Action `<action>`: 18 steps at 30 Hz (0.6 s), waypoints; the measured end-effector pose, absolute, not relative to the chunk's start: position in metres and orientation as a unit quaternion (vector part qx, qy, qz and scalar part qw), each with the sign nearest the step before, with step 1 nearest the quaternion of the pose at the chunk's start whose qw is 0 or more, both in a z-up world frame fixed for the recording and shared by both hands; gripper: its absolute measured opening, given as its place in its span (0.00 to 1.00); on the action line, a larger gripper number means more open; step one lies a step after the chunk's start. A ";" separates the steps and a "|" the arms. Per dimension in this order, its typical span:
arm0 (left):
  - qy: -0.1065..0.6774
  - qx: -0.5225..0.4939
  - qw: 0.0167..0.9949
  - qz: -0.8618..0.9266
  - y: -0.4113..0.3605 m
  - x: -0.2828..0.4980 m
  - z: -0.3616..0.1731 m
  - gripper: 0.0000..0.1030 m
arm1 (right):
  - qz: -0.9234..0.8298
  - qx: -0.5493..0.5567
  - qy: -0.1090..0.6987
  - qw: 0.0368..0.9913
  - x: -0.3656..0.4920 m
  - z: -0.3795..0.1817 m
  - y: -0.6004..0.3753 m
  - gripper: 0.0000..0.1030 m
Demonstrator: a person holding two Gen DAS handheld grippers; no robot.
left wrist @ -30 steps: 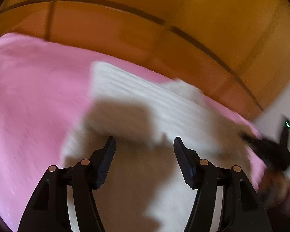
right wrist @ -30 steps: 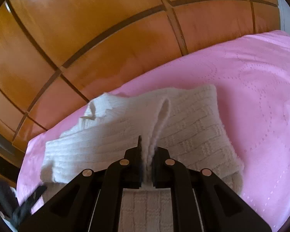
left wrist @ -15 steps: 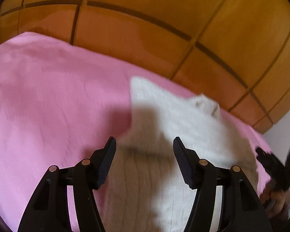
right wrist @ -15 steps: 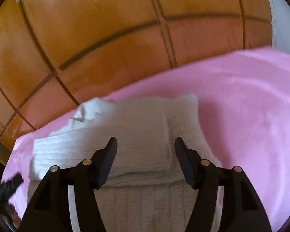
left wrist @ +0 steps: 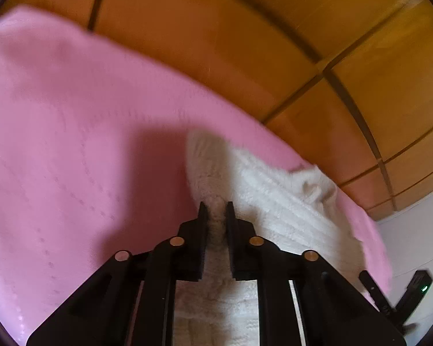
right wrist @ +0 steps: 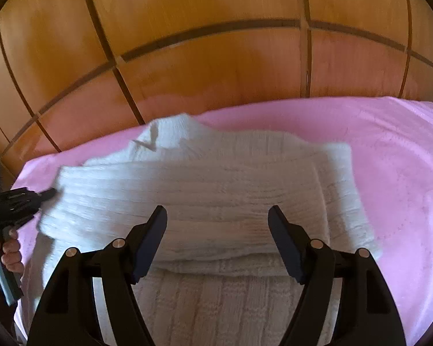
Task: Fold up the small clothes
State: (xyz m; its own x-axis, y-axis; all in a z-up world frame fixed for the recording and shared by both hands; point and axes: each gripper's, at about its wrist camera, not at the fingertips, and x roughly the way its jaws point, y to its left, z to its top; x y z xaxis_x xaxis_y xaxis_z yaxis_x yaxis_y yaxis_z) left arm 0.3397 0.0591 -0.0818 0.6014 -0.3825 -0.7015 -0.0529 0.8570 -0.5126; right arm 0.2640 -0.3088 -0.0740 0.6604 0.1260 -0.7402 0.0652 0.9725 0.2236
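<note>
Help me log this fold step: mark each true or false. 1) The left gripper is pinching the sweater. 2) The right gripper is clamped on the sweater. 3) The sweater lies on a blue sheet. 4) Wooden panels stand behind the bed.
1) True: the left gripper has knit fabric of the white knit sweater between its fingers.
2) False: the right gripper is open above the folded part.
3) False: the bed cover is pink.
4) True: the wooden panels rise behind the bed.

Warm daylight; motion blur in left view; strong fisheye bending at edges; claw shadow on pink cover (left wrist: 57, 150).
</note>
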 end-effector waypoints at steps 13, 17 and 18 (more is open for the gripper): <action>0.390 -0.059 0.919 0.007 0.014 0.300 -0.066 0.57 | -0.010 0.065 0.428 0.901 0.275 -0.109 -0.293 0.88; 0.398 -0.016 0.917 -0.021 -0.013 0.285 -0.075 0.57 | -0.010 0.059 0.429 0.902 0.276 -0.110 -0.290 0.91; 0.418 -0.004 0.908 -0.026 -0.019 0.288 -0.085 0.57 | -0.010 0.058 0.429 0.901 0.277 -0.111 -0.290 0.91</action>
State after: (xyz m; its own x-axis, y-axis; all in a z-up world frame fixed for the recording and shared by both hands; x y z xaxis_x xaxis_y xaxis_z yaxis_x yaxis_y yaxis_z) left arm 0.2880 -0.0189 -0.0851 0.6501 -0.0496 -0.7583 0.0435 0.9987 -0.0279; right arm 0.2768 -0.2902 -0.1106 0.6312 0.0326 -0.7749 0.0678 0.9930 0.0970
